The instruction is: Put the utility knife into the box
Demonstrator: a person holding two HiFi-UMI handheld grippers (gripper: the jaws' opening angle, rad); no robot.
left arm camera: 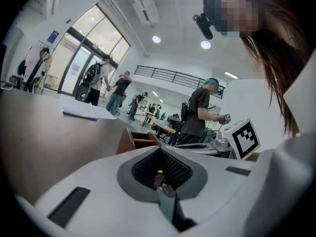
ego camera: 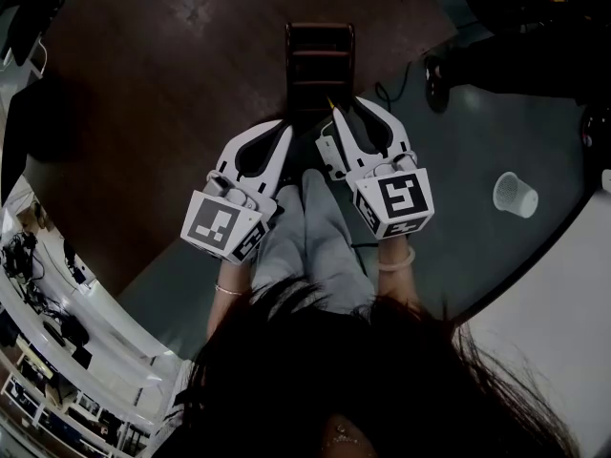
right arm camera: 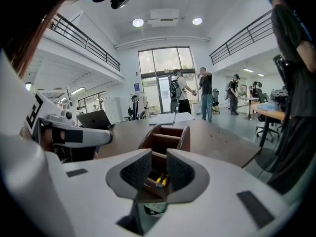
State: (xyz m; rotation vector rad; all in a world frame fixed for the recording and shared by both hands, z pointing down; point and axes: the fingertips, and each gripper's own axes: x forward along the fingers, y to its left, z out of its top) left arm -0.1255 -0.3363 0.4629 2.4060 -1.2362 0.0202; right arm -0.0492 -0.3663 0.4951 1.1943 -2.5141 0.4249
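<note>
Dark hair [ego camera: 382,380] lower frame | right gripper [right arm camera: 158,169] released, gaping before box [right arm camera: 165,137] | utility knife [right arm camera: 161,181] seemingly in box, centre frame | left gripper [left arm camera: 159,167] clenched, idle | withdraw straight, avoid nudging box

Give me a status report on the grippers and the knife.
Left gripper shut, empty. Right gripper slightly open at the box near end. Knife likely the yellow sliver there; in or out unclear. Nothing blocking.
</note>
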